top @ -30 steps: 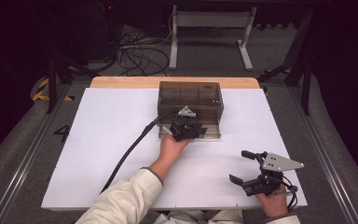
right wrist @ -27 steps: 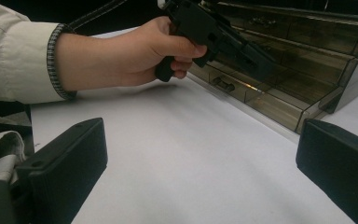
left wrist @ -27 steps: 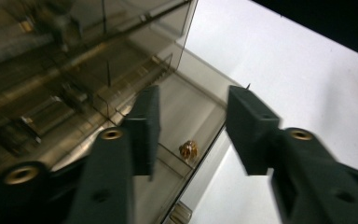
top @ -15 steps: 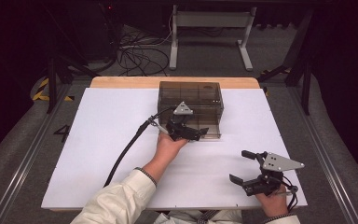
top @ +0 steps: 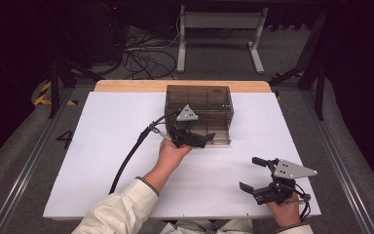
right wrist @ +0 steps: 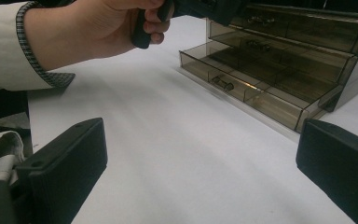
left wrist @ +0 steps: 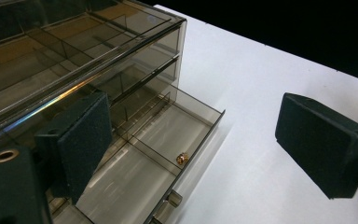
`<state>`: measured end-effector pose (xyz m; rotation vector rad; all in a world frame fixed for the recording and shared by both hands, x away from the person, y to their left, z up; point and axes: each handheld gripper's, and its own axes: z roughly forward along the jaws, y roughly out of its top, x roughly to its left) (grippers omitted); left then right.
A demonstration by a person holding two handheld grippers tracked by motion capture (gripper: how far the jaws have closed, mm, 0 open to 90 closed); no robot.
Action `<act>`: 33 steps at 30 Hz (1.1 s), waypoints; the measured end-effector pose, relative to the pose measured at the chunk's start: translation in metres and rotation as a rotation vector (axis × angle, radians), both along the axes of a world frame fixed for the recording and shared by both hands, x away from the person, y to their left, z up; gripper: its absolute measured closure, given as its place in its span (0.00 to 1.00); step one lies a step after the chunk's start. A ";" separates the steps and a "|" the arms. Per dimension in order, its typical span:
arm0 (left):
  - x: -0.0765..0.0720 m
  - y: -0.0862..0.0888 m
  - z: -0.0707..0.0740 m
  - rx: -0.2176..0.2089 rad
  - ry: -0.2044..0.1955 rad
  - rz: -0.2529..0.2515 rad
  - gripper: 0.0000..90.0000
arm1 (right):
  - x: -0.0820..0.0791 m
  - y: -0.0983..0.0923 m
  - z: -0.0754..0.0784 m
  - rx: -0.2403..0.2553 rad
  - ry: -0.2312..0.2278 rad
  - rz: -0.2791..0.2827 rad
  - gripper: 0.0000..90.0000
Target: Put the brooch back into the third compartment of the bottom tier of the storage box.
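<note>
A smoky clear drawer box point(top: 199, 100) stands at the table's far middle, its bottom drawer point(top: 214, 138) pulled out. A small gold piece point(left wrist: 182, 158) lies in the drawer point(left wrist: 200, 109), near its front wall. My left gripper point(top: 205, 141) hovers over the drawer's front, open; its jaws have just been opening and nothing is between them point(left wrist: 193, 112). My right gripper point(top: 249, 173) rests low at the near right, open and empty point(right wrist: 200, 140), facing the box point(right wrist: 298, 37).
White sheet point(top: 107, 146) covers the wooden table. The left gripper's black cable point(top: 131, 151) trails across the sheet toward the near edge. A sleeved forearm point(top: 126, 204) reaches in from the bottom. Floor cables and a stand lie beyond the table.
The left gripper has lifted a little above the open drawer and drifted slightly left. The right gripper has kept still.
</note>
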<state>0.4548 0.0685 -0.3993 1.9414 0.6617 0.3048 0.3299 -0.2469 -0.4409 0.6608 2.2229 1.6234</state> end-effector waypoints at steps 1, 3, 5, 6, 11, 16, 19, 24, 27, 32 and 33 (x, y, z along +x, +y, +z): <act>-0.001 0.000 0.001 -0.001 -0.001 -0.001 0.13 | -0.001 0.000 0.000 -0.004 -0.002 -0.001 0.03; -0.003 0.000 0.002 0.003 -0.003 0.000 0.13 | -0.001 -0.001 0.000 -0.002 0.000 -0.002 0.03; -0.004 0.001 0.004 0.001 -0.007 -0.004 0.13 | -0.001 -0.001 0.000 -0.001 -0.001 -0.002 0.03; -0.006 0.002 0.006 -0.001 -0.012 -0.005 0.13 | -0.001 -0.001 0.000 -0.001 -0.003 -0.002 0.03; -0.016 0.013 0.015 -0.008 -0.043 -0.010 0.11 | -0.002 -0.002 0.000 0.000 -0.001 -0.008 0.03; -0.031 0.031 0.021 -0.038 -0.056 -0.011 0.10 | -0.002 -0.001 0.000 -0.002 -0.004 -0.009 0.03; -0.041 0.043 0.024 -0.055 -0.064 -0.009 0.09 | -0.002 -0.001 0.000 -0.001 -0.006 -0.012 0.03; -0.057 0.060 0.027 -0.056 -0.089 -0.016 0.09 | -0.002 0.000 0.000 -0.004 -0.005 -0.013 0.03; -0.067 0.069 0.026 -0.049 -0.094 -0.015 0.09 | -0.002 0.000 0.000 -0.003 -0.006 -0.015 0.02; -0.080 0.087 0.023 -0.051 -0.091 -0.010 0.08 | -0.002 -0.001 0.000 -0.002 -0.007 -0.018 0.02; -0.082 0.092 0.022 -0.050 -0.090 -0.009 0.08 | -0.002 -0.001 0.000 -0.002 -0.007 -0.018 0.02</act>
